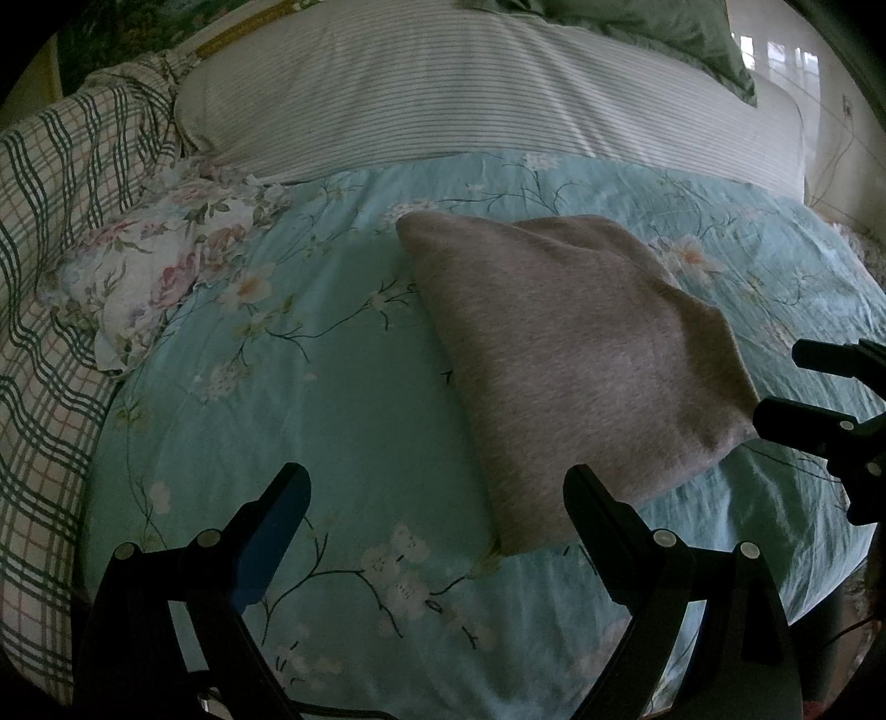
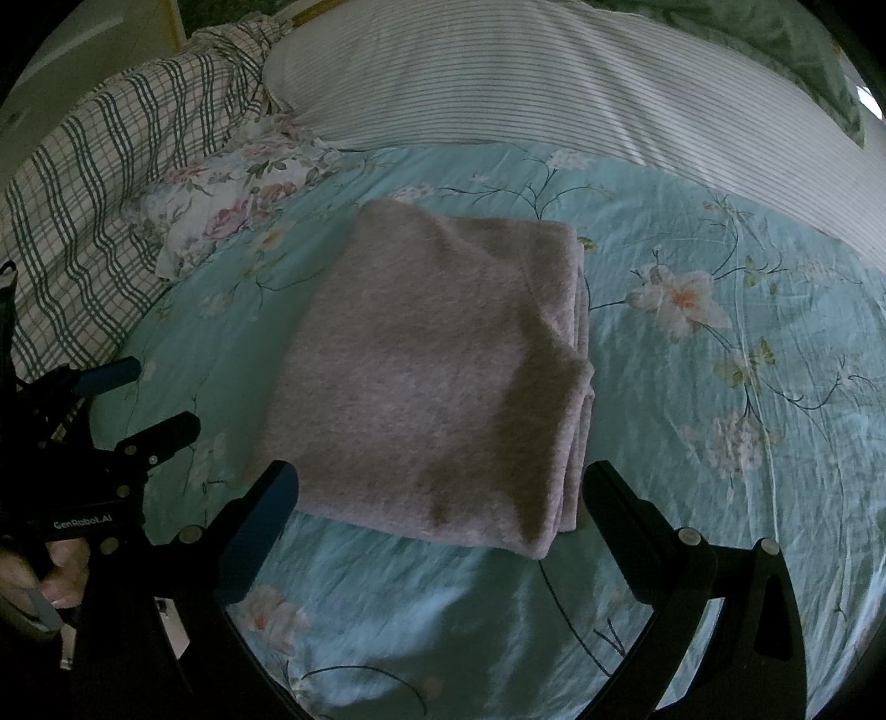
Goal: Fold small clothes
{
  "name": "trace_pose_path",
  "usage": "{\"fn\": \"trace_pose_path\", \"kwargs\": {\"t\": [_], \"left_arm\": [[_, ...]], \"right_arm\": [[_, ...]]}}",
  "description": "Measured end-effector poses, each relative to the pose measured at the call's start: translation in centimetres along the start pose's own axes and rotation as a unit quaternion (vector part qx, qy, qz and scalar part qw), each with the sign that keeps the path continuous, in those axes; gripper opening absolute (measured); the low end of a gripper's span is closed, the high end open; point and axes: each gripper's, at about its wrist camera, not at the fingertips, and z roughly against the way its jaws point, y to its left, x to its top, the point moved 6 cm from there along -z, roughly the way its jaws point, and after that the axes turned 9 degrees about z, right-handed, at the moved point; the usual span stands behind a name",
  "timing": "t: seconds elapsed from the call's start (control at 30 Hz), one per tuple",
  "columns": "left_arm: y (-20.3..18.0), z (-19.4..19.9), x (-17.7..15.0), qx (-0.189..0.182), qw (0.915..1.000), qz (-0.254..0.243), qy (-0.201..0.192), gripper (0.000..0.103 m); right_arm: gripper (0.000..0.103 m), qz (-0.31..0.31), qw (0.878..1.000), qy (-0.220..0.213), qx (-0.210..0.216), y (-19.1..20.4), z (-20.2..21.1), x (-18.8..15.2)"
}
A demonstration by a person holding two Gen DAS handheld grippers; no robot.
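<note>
A grey knit garment (image 1: 576, 354) lies folded into a thick rectangle on the turquoise floral bedsheet (image 1: 310, 387). In the right wrist view the garment (image 2: 432, 376) shows stacked layers along its right edge. My left gripper (image 1: 437, 487) is open and empty, just in front of the garment's near left corner. My right gripper (image 2: 440, 487) is open and empty, its fingers either side of the garment's near edge, not touching it. The right gripper also shows in the left wrist view (image 1: 819, 387), beside the garment's right corner. The left gripper shows in the right wrist view (image 2: 144, 404), to the garment's left.
A striped bolster pillow (image 1: 470, 94) runs across the back. A plaid cloth (image 1: 61, 232) covers the left side. A small floral cloth (image 1: 166, 266) lies bunched at the back left. A green pillow (image 1: 664, 33) sits at the far right.
</note>
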Motion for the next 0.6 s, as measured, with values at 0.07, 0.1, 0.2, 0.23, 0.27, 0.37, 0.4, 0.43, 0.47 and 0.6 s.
{"fn": "trace_pose_path", "kwargs": {"t": [0.07, 0.1, 0.2, 0.23, 0.27, 0.37, 0.4, 0.43, 0.47, 0.6], "left_arm": [[0.0, -0.1, 0.1, -0.001, 1.0000, -0.001, 0.000, 0.093], [-0.1, -0.1, 0.2, -0.001, 1.0000, -0.001, -0.001, 0.093], [-0.1, -0.3, 0.2, -0.002, 1.0000, -0.002, -0.001, 0.093], [-0.1, -0.3, 0.2, -0.002, 1.0000, -0.002, -0.001, 0.093], [-0.1, -0.5, 0.2, -0.003, 1.0000, -0.002, -0.001, 0.093], [-0.2, -0.8, 0.4, 0.000, 1.0000, -0.003, -0.005, 0.093], [-0.3, -0.8, 0.5, 0.000, 1.0000, -0.004, -0.007, 0.093], [-0.3, -0.9, 0.5, 0.001, 0.9999, -0.004, -0.009, 0.093], [-0.4, -0.9, 0.6, 0.002, 0.9999, -0.006, -0.012, 0.093], [-0.5, -1.0, 1.1, 0.004, 0.9998, -0.008, -0.016, 0.093]], "right_arm": [[0.102, 0.000, 1.000, 0.000, 0.000, 0.0, 0.0, 0.0], [0.102, 0.000, 1.000, 0.000, -0.001, 0.1, 0.0, 0.0], [0.102, -0.002, 1.000, 0.000, -0.002, 0.0, -0.1, 0.1], [0.102, -0.002, 1.000, 0.001, -0.002, -0.1, -0.2, 0.1], [0.102, -0.003, 1.000, 0.001, -0.002, -0.3, -0.3, 0.2], [0.102, -0.004, 1.000, 0.002, -0.003, -0.9, -0.6, 0.5], [0.102, -0.005, 1.000, 0.002, -0.003, -1.0, -0.6, 0.5], [0.102, -0.005, 1.000, 0.002, -0.002, -1.1, -0.7, 0.6], [0.102, -0.006, 1.000, 0.001, -0.002, -1.2, -0.7, 0.7], [0.102, -0.005, 1.000, -0.002, -0.002, -1.6, -0.7, 0.9]]}}
